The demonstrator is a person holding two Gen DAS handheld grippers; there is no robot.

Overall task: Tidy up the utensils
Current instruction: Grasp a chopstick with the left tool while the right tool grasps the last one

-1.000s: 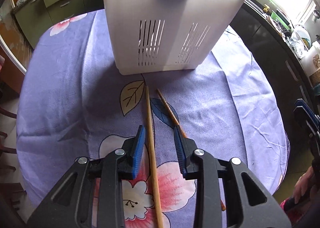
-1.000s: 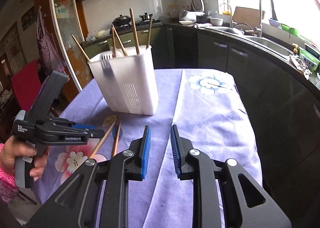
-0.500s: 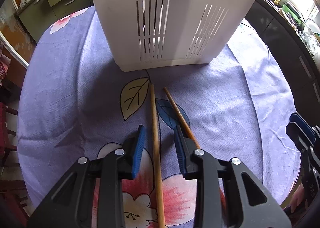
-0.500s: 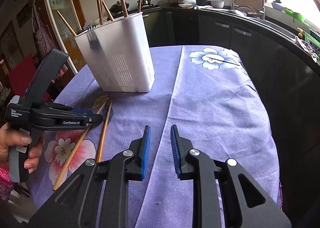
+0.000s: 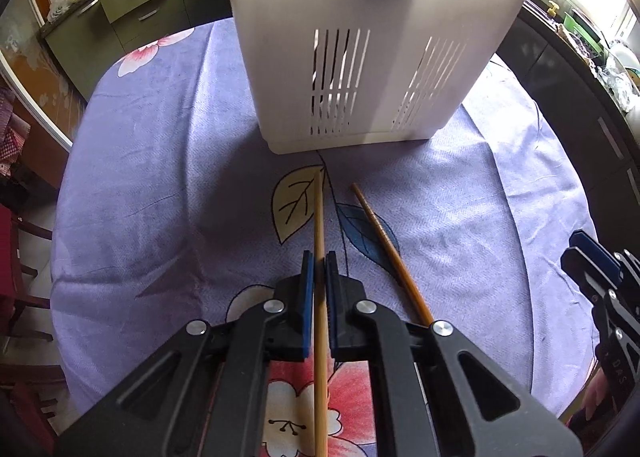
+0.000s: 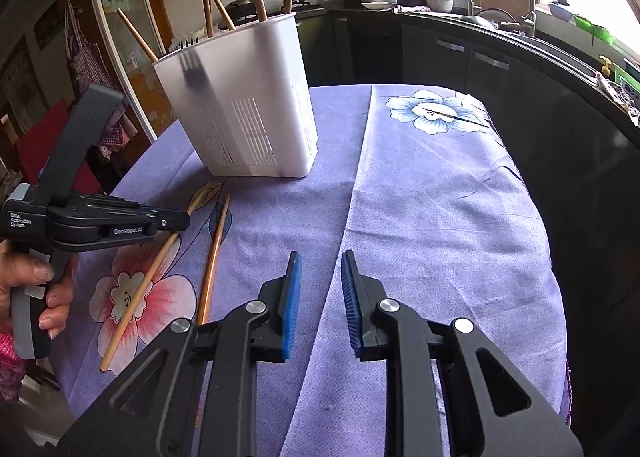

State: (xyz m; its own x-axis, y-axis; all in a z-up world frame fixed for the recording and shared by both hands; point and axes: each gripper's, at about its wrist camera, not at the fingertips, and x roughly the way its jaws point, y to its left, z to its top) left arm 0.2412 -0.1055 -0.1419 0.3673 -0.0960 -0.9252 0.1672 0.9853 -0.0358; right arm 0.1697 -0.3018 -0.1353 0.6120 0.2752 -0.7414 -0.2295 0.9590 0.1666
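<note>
My left gripper (image 5: pixel 319 263) is shut on a light wooden chopstick (image 5: pixel 319 217) that lies on the purple flowered tablecloth (image 5: pixel 160 177). A darker chopstick (image 5: pixel 384 241) lies just to its right, free. The white slotted utensil holder (image 5: pixel 360 57) stands upright beyond them, with several chopsticks and a dark fork inside it (image 6: pixel 240 89). In the right wrist view the left gripper (image 6: pixel 182 218) clamps the light chopstick (image 6: pixel 136 301), beside the darker one (image 6: pixel 214 253). My right gripper (image 6: pixel 319 257) is open and empty above the cloth, right of the chopsticks.
The round table's edge (image 6: pixel 556 297) drops off to the right. Dark kitchen counters with a sink and tap (image 6: pixel 536 17) run behind. Green cabinets (image 5: pixel 132 9) stand at the far left. A red chair (image 6: pixel 40 137) is at the left.
My left gripper has closed on the light chopstick, which lay between its open jaws before. The right gripper has shifted a little and stays open.
</note>
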